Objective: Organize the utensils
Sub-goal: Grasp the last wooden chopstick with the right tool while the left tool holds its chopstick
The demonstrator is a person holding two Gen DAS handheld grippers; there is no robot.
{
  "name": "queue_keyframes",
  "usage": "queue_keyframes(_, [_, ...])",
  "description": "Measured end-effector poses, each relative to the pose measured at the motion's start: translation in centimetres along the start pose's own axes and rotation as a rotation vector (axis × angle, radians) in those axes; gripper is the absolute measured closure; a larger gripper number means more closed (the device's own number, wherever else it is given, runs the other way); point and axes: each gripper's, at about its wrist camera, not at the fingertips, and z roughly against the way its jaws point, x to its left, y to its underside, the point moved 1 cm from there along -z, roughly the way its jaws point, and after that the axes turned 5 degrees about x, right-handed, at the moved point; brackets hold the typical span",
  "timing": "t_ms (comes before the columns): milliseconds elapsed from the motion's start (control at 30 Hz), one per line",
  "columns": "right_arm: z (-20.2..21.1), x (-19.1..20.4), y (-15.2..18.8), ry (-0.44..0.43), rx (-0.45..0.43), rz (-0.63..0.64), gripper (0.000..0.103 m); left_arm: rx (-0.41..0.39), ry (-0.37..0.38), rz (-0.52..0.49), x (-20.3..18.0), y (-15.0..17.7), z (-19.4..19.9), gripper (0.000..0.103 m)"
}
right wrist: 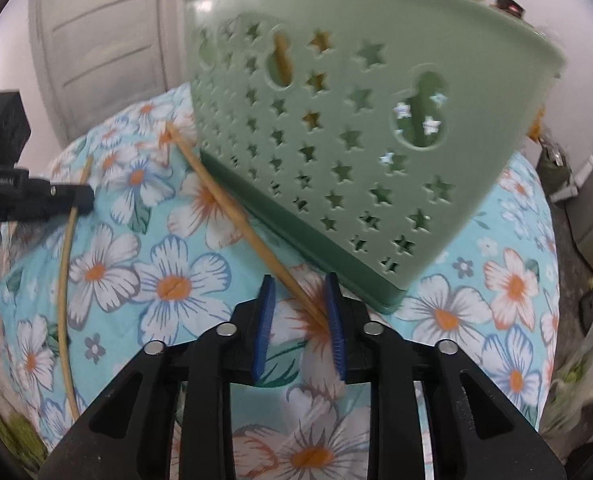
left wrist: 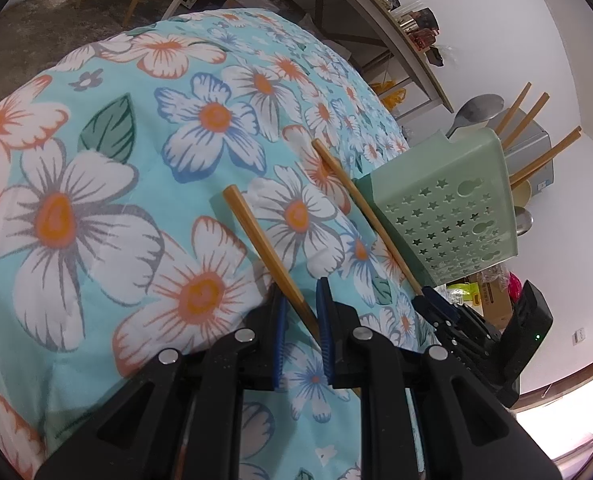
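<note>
Left wrist view, green holder (left wrist: 444, 216) containing chopsticks (left wrist: 522, 120) and spoon (left wrist: 478, 110), both jaws gripping single chopsticks.

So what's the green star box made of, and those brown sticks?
The green star box looks like smooth, matte moulded plastic: even colour, neatly cut star holes. The brown sticks seem bamboo or wood, judging by their tan, faintly streaked, squared shafts, though I can't tell which.

We see white walls (left wrist: 516, 20), a grey floor (left wrist: 36, 20) and a long shelf (left wrist: 396, 32) crowded with small items. A pale panelled door (right wrist: 104, 40) stands behind the flower-printed cloth (left wrist: 96, 160); daylight enters at a window (left wrist: 568, 420).
</note>
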Motion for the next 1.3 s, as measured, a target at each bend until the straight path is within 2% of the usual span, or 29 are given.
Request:
queue_keyframes(233, [0.5, 2.1, 0.0, -0.023, 0.041, 0.101, 0.094, -0.002, 0.006, -0.001, 0.2, 0.1, 0.2, 0.088])
queue_keyframes(400, [2.0, 3.9, 1.4, -0.031, 0.051, 0.155, 0.098, -0.004, 0.005, -0.003, 0.2, 0.2, 0.2, 0.088])
queue_keyframes(500, [2.9, 4.2, 2.4, -0.035, 0.056, 0.137, 0.098, -0.003, 0.005, -0.002, 0.2, 0.2, 0.2, 0.088])
queue_keyframes(767, [6.7, 3.7, 8.3, -0.039, 0.126, 0.076, 0.099, -0.002, 0.005, -0.001, 0.2, 0.2, 0.2, 0.088])
queue_keyframes(833, [7.4, 3.2, 9.0, -0.059, 0.144, 0.046, 0.098, -0.002, 0.005, -0.002, 0.2, 0.2, 0.2, 0.088])
queue_keyframes(867, [7.8, 3.0, 9.2, -0.066, 0.142, 0.030, 0.092, -0.003, 0.005, -0.002, 0.2, 0.2, 0.2, 0.088])
queue_keyframes(900, [8.2, 2.8, 9.2, -0.070, 0.136, 0.016, 0.082, -0.003, 0.004, -0.002, 0.2, 0.2, 0.2, 0.088])
queue_keyframes(967, [8.8, 2.2, 8.8, -0.077, 0.110, -0.012, 0.075, -0.004, 0.004, -0.001, 0.2, 0.2, 0.2, 0.088])
queue_keyframes(1100, [8.3, 2.3, 6.1, -0.121, 0.041, -0.062, 0.075, -0.003, 0.006, -0.001, 0.2, 0.1, 0.2, 0.088])
queue_keyframes(1300, [4.8, 3.2, 0.7, -0.134, 0.004, -0.067, 0.075, -0.002, 0.007, 0.001, 0.2, 0.2, 0.2, 0.088])
